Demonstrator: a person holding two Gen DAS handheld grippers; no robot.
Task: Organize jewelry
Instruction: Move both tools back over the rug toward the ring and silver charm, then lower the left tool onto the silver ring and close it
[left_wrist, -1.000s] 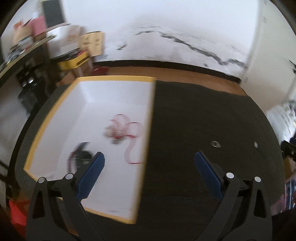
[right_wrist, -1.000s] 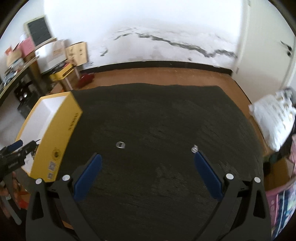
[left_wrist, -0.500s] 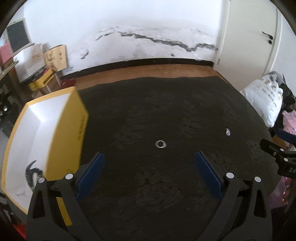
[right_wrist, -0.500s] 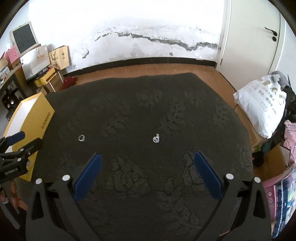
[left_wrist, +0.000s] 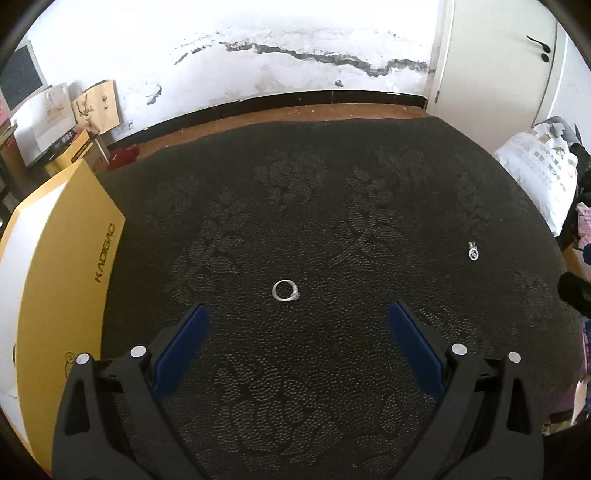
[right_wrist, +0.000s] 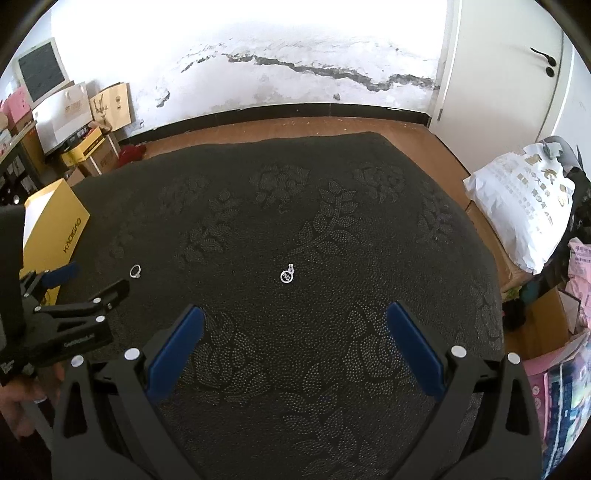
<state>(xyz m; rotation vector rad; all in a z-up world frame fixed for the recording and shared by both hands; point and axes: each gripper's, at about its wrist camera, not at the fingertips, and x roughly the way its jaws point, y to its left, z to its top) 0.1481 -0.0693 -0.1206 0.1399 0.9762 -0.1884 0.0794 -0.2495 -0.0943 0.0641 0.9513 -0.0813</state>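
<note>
- While both of my grippers hang above the dark floral cloth (left_wrist: 332, 206) on the worktop, neither holds anything; my left gripper (left_wrist: 297, 332) has its blue fingers (left_wrist: 181, 350) spread wide, and my right gripper (right_wrist: 295, 332) is just as wide apart
- Seen from my left wrist, a silver ring (left_wrist: 285, 290) lies flat on the cloth just ahead of the gap between the fingers, touching neither; a small silver pendant (left_wrist: 473, 252) lies well off to the right, near the cloth's edge
- Seen from my right wrist, the pendant (right_wrist: 287, 275) sits ahead of the open gap, clear of both fingers; the ring (right_wrist: 135, 271) lies far to the left, near the tip of my left gripper (right_wrist: 88, 288), which enters from that side
- At the left edge of the cloth stands a yellow box (left_wrist: 70, 266) with a white inside; its contents are hidden from these angles
- Beyond the worktop I see a wooden floor (right_wrist: 424, 144), a cracked white wall (left_wrist: 295, 48) and a white sack (right_wrist: 524, 206) on the right
</note>
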